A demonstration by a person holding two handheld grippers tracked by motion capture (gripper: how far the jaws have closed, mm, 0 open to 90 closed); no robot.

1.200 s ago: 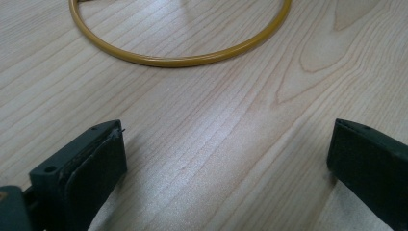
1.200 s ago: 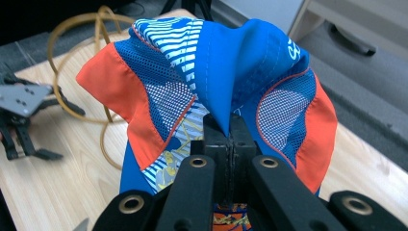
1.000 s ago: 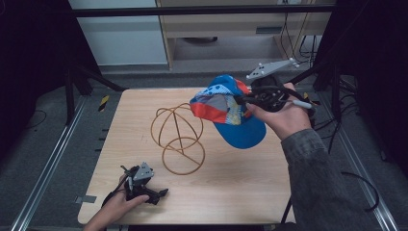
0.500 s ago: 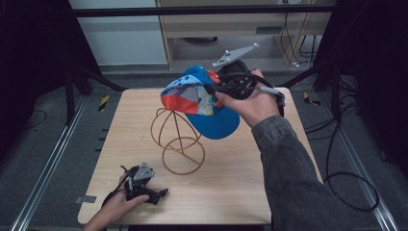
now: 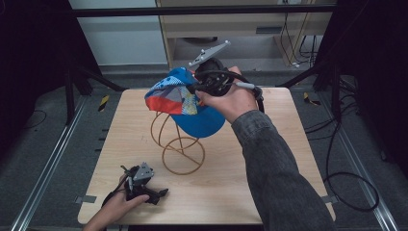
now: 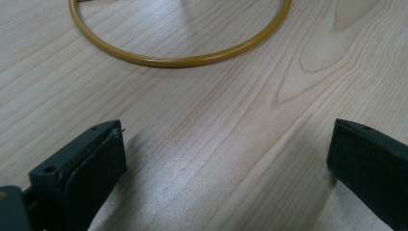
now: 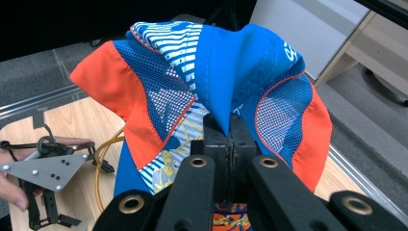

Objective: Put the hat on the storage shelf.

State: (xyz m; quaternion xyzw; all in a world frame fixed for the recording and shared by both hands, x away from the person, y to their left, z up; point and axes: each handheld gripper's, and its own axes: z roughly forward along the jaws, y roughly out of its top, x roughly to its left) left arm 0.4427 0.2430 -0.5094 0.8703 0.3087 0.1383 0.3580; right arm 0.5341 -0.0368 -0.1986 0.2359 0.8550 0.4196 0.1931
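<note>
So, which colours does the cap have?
The cap is blue with orange panels, blue mesh and white-striped patches. The right gripper view shows it best.

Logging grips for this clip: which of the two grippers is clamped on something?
The right gripper: its jaws pinch the blue cap's fabric. The left gripper rests open on the table.

I saw a pale wooden tabletop at frame centre; a gold wire stand stood on it, and the left gripper rested lower left.
</note>
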